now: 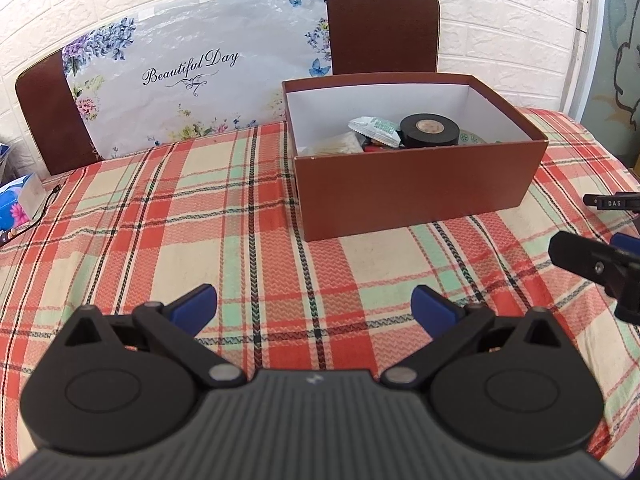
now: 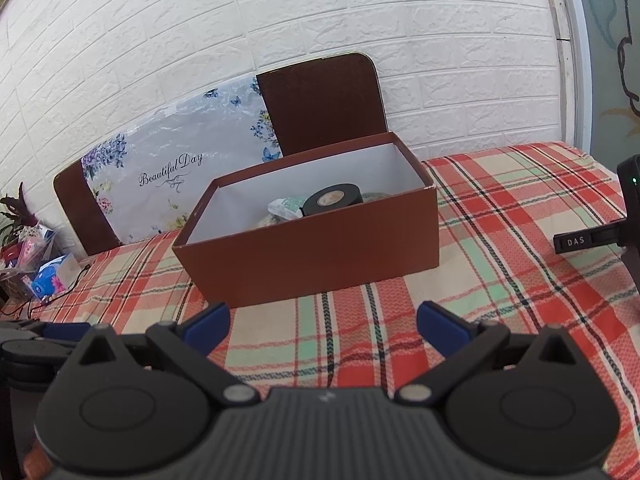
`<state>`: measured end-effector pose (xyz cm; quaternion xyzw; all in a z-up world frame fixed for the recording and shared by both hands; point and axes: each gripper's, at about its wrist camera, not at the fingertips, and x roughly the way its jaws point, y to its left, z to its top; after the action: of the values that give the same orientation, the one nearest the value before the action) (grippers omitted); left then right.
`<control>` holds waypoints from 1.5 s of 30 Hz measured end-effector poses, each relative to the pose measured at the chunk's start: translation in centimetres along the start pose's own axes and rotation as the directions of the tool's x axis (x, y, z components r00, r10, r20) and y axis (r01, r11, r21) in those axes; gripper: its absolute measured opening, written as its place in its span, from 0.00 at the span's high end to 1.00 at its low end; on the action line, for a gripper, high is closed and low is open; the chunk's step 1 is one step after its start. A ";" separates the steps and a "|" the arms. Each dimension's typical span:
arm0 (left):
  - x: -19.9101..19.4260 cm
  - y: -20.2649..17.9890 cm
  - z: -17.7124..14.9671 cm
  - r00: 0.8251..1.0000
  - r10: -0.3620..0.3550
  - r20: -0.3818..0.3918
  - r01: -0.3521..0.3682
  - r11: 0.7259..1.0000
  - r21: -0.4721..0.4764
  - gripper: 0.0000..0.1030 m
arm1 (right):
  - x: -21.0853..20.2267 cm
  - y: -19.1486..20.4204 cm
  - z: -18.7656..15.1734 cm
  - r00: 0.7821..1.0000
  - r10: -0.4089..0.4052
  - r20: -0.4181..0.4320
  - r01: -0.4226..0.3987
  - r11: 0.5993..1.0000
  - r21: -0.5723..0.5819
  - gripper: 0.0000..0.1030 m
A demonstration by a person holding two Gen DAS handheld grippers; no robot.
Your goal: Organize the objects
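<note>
A brown open box stands on the plaid tablecloth; it also shows in the right wrist view. Inside it lie a black tape roll, also seen from the right, a white-green packet and several small items partly hidden by the wall. My left gripper is open and empty above the cloth, in front of the box. My right gripper is open and empty, also in front of the box. Part of the right gripper shows at the left view's right edge.
A brown lid with a floral "Beautiful Day" sheet leans on the white brick wall behind the table. A blue tissue pack and a black cable lie at the left edge. A black device marked DAS sits at the right.
</note>
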<state>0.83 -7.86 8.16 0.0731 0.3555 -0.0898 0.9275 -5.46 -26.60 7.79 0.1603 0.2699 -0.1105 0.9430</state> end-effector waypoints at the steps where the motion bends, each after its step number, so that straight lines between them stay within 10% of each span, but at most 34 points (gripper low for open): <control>1: 0.0 0.0 0.0 1.000 0.002 0.004 -0.002 1.000 -0.001 0.00 | 0.0 0.1 0.0 1.000 -0.003 0.003 0.003 1.000 -0.005 0.00; 45: -0.1 0.5 0.4 0.999 0.042 -0.002 -0.042 0.998 -0.037 0.00 | 0.3 -0.3 0.1 1.000 -0.023 -0.009 0.022 0.999 -0.032 0.00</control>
<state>1.14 -7.42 8.61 0.0637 0.3561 -0.0636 0.9301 -5.28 -26.98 7.61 0.1426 0.2778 -0.1159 0.9429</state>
